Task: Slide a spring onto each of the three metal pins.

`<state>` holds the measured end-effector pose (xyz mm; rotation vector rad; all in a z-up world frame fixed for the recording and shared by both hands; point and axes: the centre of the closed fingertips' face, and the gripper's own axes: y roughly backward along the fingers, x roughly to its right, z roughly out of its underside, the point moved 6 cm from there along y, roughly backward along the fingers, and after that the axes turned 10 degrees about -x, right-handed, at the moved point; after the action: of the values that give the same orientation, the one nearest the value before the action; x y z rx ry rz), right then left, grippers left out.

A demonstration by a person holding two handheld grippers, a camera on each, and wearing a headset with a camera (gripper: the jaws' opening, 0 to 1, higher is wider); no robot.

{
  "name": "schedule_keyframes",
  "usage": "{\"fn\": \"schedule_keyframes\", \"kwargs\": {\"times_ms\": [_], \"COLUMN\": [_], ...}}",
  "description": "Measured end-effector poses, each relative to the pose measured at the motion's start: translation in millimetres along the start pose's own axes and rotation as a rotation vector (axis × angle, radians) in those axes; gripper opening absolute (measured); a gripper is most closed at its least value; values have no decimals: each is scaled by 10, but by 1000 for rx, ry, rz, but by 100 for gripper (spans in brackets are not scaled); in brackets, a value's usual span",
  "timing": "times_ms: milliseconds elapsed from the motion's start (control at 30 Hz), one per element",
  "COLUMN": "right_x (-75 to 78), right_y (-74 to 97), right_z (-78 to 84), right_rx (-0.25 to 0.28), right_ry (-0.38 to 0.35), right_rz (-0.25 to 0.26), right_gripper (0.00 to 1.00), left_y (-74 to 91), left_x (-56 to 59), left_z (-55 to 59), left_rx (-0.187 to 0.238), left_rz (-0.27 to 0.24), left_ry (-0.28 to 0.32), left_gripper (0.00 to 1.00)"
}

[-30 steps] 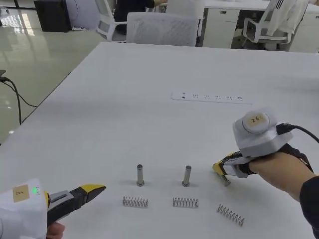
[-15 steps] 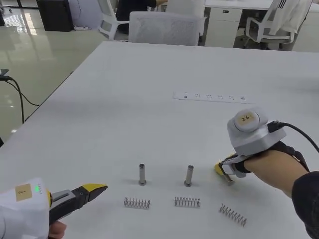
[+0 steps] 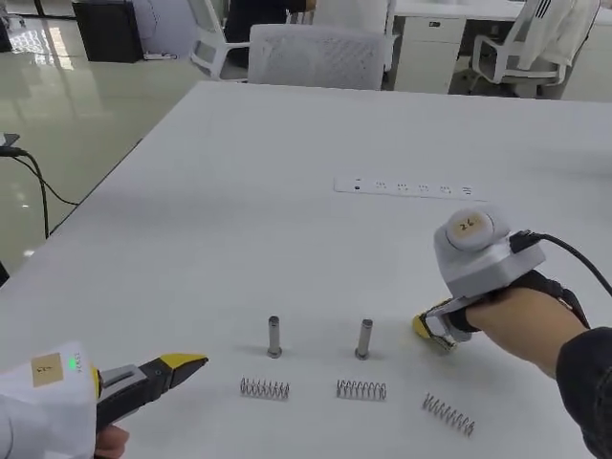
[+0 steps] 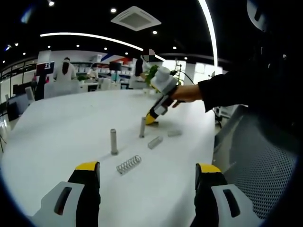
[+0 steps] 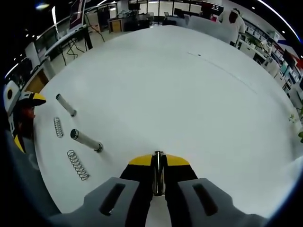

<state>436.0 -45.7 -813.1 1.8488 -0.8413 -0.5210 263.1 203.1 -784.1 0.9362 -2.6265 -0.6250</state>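
Two metal pins stand upright on the white table (image 3: 287,191), a left pin (image 3: 274,337) (image 4: 113,141) (image 5: 66,104) and a middle pin (image 3: 364,338) (image 4: 142,126) (image 5: 86,140). My right gripper (image 3: 432,331) (image 5: 158,163) is shut on a third pin (image 5: 158,178), held low over the table to the right of the middle pin. Three springs lie in a row in front of the pins: left spring (image 3: 264,388) (image 4: 129,164), middle spring (image 3: 361,390) (image 4: 155,142), right spring (image 3: 448,414) (image 4: 173,133). My left gripper (image 3: 163,371) (image 4: 147,168) is open with nothing in it, at the near left.
A white power strip (image 3: 406,187) lies across the table further back. Office chairs (image 3: 320,55) stand behind the far edge. The table's left edge drops to a glossy floor with a black cable (image 3: 33,186).
The right hand has tipped a little to the left with the pin still between its jaws. The left gripper has not moved. The camera shifted slightly.
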Motion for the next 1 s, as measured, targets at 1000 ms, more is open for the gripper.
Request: {"fn": "schedule_keyframes", "kwargs": {"times_ms": [1000], "right_x": [-156], "right_y": [520], "right_z": [212], "right_rx": [104], "right_ry": [7], "right_rz": [1], "right_gripper": [5], "left_y": [28], "left_x": [80], "left_z": [-98], "left_rx": [21], "left_rz": [5], "left_ry": [-28], "left_gripper": [79]}}
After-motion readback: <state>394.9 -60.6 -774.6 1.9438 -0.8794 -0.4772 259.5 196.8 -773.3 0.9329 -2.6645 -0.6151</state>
